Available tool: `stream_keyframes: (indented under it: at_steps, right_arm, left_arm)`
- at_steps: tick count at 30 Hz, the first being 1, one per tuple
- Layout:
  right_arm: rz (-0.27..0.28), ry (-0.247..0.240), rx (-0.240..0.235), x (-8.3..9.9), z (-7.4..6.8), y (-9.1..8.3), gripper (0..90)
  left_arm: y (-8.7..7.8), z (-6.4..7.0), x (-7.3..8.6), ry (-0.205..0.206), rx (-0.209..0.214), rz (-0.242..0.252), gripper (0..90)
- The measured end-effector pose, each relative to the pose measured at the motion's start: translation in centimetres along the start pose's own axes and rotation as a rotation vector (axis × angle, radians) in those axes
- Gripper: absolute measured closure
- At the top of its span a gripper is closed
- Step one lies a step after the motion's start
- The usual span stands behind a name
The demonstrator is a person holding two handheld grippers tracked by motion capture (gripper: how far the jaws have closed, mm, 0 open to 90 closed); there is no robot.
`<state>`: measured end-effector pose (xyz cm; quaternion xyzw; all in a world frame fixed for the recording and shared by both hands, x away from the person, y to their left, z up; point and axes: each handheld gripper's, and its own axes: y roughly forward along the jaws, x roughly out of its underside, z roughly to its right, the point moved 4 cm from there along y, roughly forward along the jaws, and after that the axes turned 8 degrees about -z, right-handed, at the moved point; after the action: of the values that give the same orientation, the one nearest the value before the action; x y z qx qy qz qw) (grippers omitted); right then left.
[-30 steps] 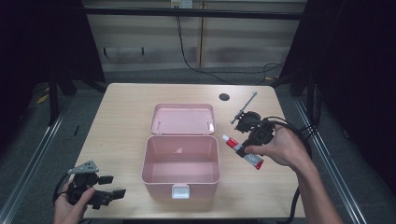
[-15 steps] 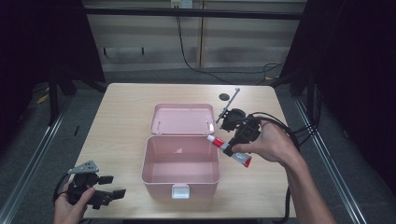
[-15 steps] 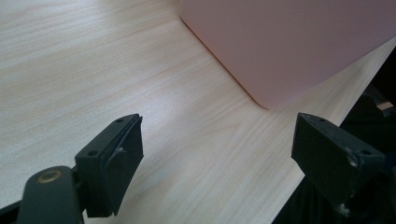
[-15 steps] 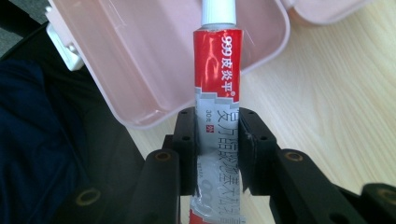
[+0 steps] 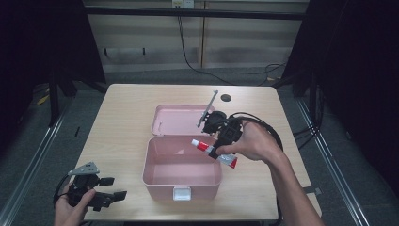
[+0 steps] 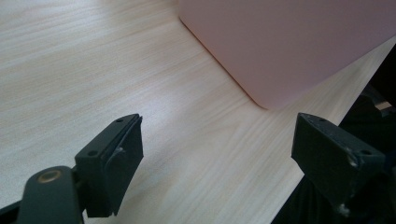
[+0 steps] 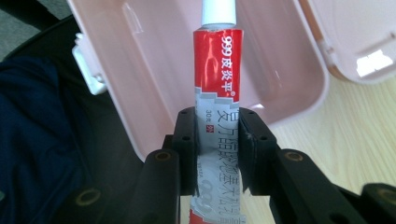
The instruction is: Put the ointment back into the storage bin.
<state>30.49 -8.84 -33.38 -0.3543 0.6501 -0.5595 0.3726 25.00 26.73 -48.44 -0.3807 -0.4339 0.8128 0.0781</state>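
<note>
Between the jaws of the right gripper [image 7: 217,149], a red-and-silver tube [image 7: 217,88] is clamped across its silver lower half; its white cap points away from the gripper, out over the open pink box [image 5: 182,181]. Seen from the high view, this gripper [image 5: 212,151] sits over the box's right rim, with the raised lid [image 5: 178,120] just beyond it. At the table's [image 5: 122,113] near left corner, the left gripper [image 5: 112,188] rests with jaws spread wide and nothing between them; ahead of it and to one side lies a corner of the box [image 6: 289,42].
</note>
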Motion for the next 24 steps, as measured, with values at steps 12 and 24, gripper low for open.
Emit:
stream_keyframes:
  at_steps: [12, 24]
  right_arm:
    - [-0.012, -0.076, -0.008, -1.9, -1.2, 0.5, 71.2]
    - [-0.051, -0.147, -0.024, -3.9, -2.2, 2.5, 71.3]
  left_arm:
    - [0.0, 0.0, 0.0, 0.001, -0.001, 0.001, 16.5]
    - [-0.1, 0.1, 0.0, 0.003, -0.002, 0.003, 16.5]
